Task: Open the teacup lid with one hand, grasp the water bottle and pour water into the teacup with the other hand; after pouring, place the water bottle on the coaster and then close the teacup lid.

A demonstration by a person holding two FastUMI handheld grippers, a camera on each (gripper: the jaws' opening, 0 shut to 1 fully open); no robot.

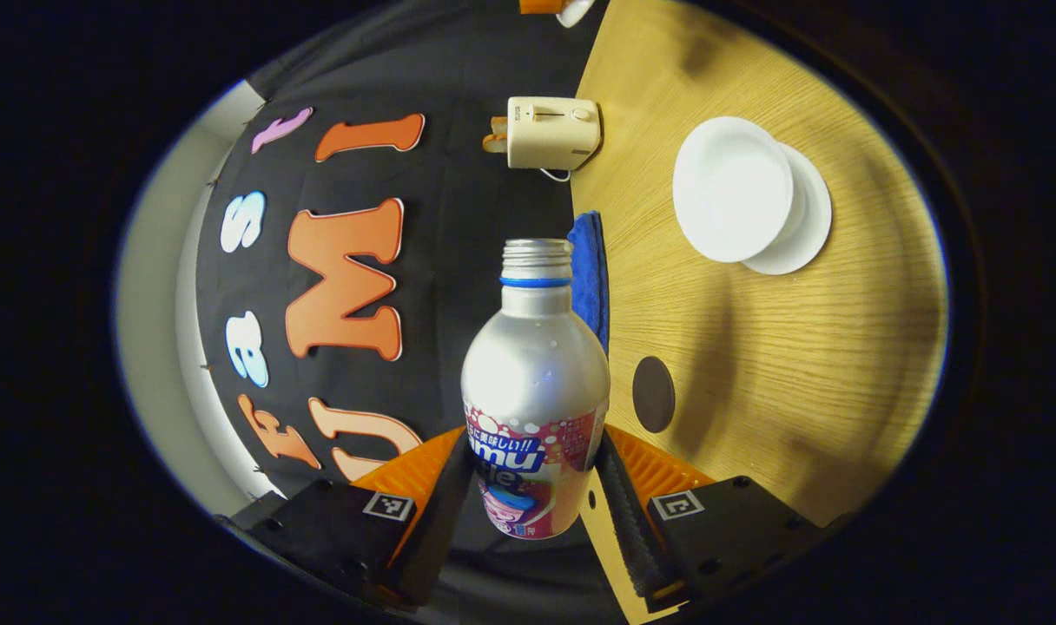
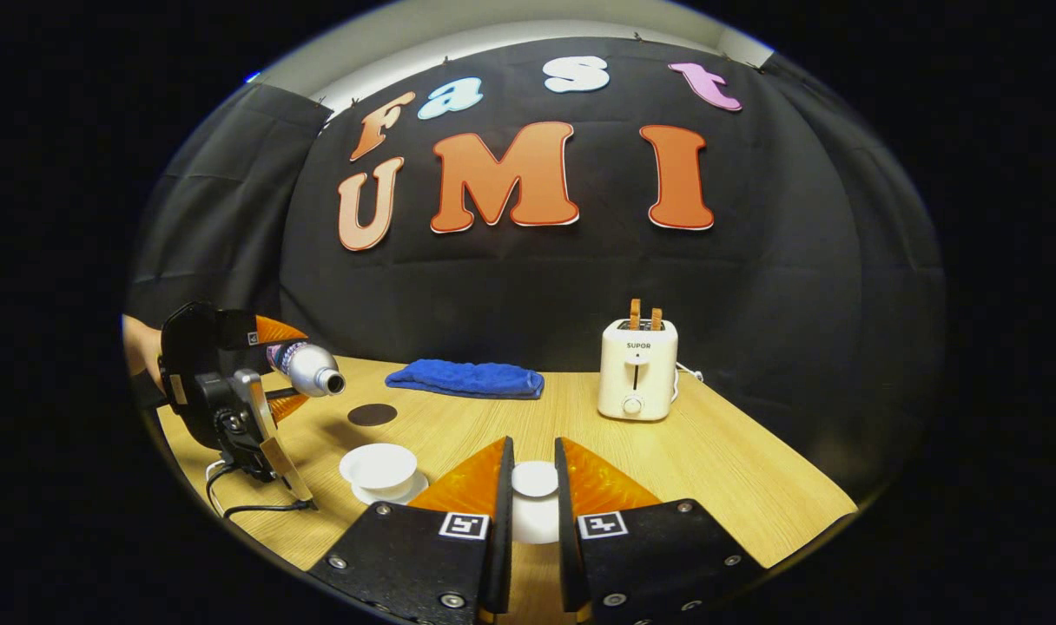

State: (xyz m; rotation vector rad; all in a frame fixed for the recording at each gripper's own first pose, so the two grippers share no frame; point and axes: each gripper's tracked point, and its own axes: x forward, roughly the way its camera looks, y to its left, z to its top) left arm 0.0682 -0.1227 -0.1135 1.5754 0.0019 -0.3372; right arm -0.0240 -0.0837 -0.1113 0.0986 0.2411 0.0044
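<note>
At lower centre of the left gripper view the capless silver water bottle sits clamped sideways in the left gripper, while the right gripper view alone shows the right gripper pinching the white teacup lid, right of the open teacup.

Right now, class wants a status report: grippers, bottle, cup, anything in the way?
Left gripper shut on water bottle, tipped sideways. Right gripper shut on teacup lid. Teacup uncovered. Coaster bare; nothing between.
</note>
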